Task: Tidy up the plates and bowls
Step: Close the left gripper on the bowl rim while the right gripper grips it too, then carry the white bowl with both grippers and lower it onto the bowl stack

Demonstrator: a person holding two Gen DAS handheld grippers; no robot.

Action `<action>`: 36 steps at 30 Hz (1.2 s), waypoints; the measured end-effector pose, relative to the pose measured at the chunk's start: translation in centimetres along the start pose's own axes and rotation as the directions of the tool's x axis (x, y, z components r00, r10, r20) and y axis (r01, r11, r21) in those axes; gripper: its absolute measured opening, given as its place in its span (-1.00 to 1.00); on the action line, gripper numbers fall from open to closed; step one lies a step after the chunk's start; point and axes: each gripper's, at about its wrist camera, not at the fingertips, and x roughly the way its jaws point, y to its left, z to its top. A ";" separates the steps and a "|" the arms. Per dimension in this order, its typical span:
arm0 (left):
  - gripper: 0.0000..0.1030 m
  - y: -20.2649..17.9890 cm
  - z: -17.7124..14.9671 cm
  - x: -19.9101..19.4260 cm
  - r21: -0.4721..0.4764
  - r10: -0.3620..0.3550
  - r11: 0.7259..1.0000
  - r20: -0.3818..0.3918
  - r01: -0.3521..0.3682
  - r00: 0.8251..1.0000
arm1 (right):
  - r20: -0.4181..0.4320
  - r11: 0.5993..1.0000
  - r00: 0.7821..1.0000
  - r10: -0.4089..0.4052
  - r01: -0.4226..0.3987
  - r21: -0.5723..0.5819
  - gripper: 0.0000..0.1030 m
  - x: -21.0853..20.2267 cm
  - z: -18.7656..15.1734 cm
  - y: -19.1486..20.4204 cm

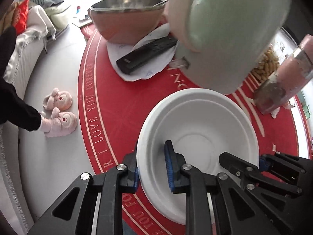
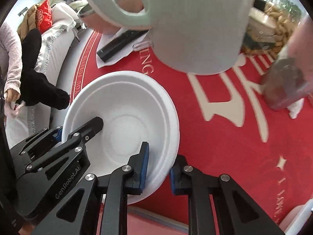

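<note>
A white disposable bowl [image 1: 197, 137] sits on the round red table [image 1: 117, 107]; it also shows in the right wrist view [image 2: 125, 121]. My left gripper [image 1: 152, 168] straddles the bowl's left rim, one blue pad inside, one outside. My right gripper [image 2: 157, 168] straddles the bowl's right rim the same way. Whether either grips the rim tightly is unclear. A large pale green mug [image 1: 230, 29] is close in front of both cameras, blurred [image 2: 195, 23]. A pink bowl with a steel lining [image 1: 127, 17] stands at the far side.
A black remote [image 1: 146, 53] lies on a white paper [image 1: 148, 68] beyond the bowl. A jar of snacks [image 1: 264, 64] and a pink-capped bottle [image 1: 287, 74] stand at the right. Pink slippers [image 1: 60, 111] lie on the floor left of the table.
</note>
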 end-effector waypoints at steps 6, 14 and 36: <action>-0.54 -1.7 -0.6 -2.6 0.010 0.006 1.000 0.035 -0.006 0.999 | 0.038 0.999 0.999 0.035 -0.035 0.018 -0.61 -2.9 -1.7 -1.5; -0.54 -5.3 -2.9 -6.3 0.036 0.021 0.999 0.101 -0.025 0.995 | 0.091 0.998 0.995 0.052 -0.056 0.039 -0.61 -7.1 -6.1 -5.5; -0.52 -19.6 -8.6 -8.1 0.260 -0.034 0.966 0.100 0.006 0.994 | 0.192 0.970 0.981 -0.007 -0.040 0.240 -0.61 -12.6 -11.6 -13.0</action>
